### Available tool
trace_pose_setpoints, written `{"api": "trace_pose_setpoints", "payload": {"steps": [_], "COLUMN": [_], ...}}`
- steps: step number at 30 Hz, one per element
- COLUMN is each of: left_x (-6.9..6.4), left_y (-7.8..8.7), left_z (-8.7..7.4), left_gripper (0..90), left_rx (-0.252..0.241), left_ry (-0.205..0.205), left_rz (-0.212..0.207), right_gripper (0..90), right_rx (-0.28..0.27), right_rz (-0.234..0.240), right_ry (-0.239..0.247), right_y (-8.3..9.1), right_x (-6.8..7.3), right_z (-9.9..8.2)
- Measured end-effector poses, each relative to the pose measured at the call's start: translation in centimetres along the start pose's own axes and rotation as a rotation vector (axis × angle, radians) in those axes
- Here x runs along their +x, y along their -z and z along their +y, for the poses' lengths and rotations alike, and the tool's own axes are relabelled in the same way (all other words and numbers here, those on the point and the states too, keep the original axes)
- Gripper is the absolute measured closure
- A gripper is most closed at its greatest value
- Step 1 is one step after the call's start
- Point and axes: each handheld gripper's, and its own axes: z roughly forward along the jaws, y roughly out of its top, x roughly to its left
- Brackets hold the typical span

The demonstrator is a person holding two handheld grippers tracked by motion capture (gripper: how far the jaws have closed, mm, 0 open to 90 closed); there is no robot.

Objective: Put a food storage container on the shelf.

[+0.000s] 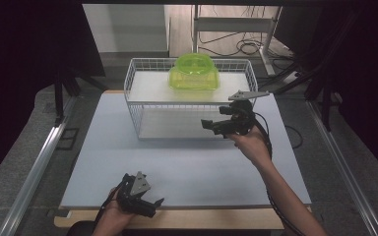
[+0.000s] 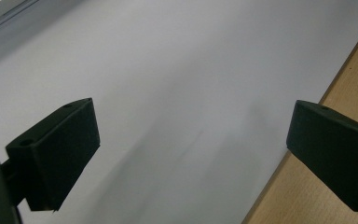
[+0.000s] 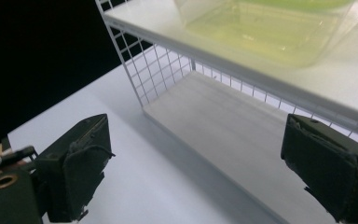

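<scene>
Your right gripper (image 1: 211,125), jaws apart and empty, hovers mid-frame before the wire rack (image 1: 142,105); the green container (image 1: 194,73) (no legible label) sits atop; left gripper (image 1: 152,204) also apart.

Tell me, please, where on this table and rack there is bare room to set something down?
The white mat lies bare between the wire rack and the left claw. The rack's lower shelf is bare too, though the right claw hovers at its front right. The upper shelf is crowded at its back right by the green container.
</scene>
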Motion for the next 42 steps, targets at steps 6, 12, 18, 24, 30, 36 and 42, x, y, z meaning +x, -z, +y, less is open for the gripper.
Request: {"api": "trace_pose_setpoints", "payload": {"steps": [6,12,18,24,30,36,42], "left_x": [0.0,0.0,0.0,0.0,-0.1,0.0,0.0], "left_y": [0.0,0.0,0.0,0.0,-0.1,0.1,0.1], "left_z": [0.0,0.0,0.0,0.0,0.0,0.0,0.0], "left_gripper": [2.4,2.4,2.4,2.4,2.3,2.3,2.3], "left_rx": [0.000,0.001,0.003,0.001,0.002,-0.004,-0.003], "left_ry": [0.001,0.001,-0.001,0.002,-0.001,0.005,0.004], "left_rz": [-0.002,-0.002,-0.002,-0.003,-0.005,-0.004,-0.003], "right_gripper": [7.7,7.5,7.2,7.2,6.7,1.7,1.0], "right_rx": [0.012,0.029,0.023,0.015,0.030,0.049,0.066], "right_rz": [0.003,-0.014,-0.028,-0.043,-0.065,-0.066,-0.072], "right_ry": [0.014,0.042,0.047,0.037,0.027,0.017,0.037], "right_y": [-0.1,-0.3,-0.2,0.2,0.6,1.2,1.9], "right_x": [0.3,0.8,1.3,1.2,0.7,0.7,1.2], "right_z": [-1.4,-2.8,-4.0,-5.8,-7.6,-9.4,-11.1]}}
